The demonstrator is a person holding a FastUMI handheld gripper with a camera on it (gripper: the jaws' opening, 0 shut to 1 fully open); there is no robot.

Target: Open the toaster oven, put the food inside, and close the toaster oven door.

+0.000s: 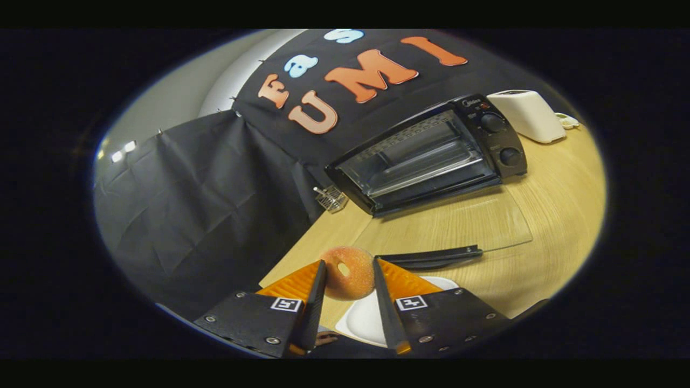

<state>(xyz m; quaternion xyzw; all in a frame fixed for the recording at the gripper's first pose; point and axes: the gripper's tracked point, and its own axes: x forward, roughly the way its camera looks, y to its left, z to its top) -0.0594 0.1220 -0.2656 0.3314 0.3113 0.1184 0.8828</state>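
**A:** ok so what's the tool (349, 280) doing right here?

**B:** It's got the donut (348, 272) pinched between its two fingers, one finger pressing on each side. The jaws are closed down to about the donut's width. The donut is sugary, pale orange, standing on edge with its hole facing the camera.

**A:** Is it off the plate?

**B:** Looks lifted, yeah. The white plate (364, 319) sits right under and just behind the fingers, at the near edge of the tabletop (560, 226). Can't tell for sure if the donut's bottom touches the plate, though.

**A:** And the oven?

**B:** The black oven (431, 156) is well beyond the fingers, up against the black cloth wall. Its glass door (447, 223) is swung all the way down and lies flat on the wood, with the dark handle (431, 256) at the near end, just ahead of the donut. You can see the rack (426, 161) inside. Two knobs are on its right panel.

**A:** Anything else around?

**B:** A white toaster (531, 114) is to the right of the oven, and a small wire thing (331, 198) is by the oven's left corner, too small to make out.
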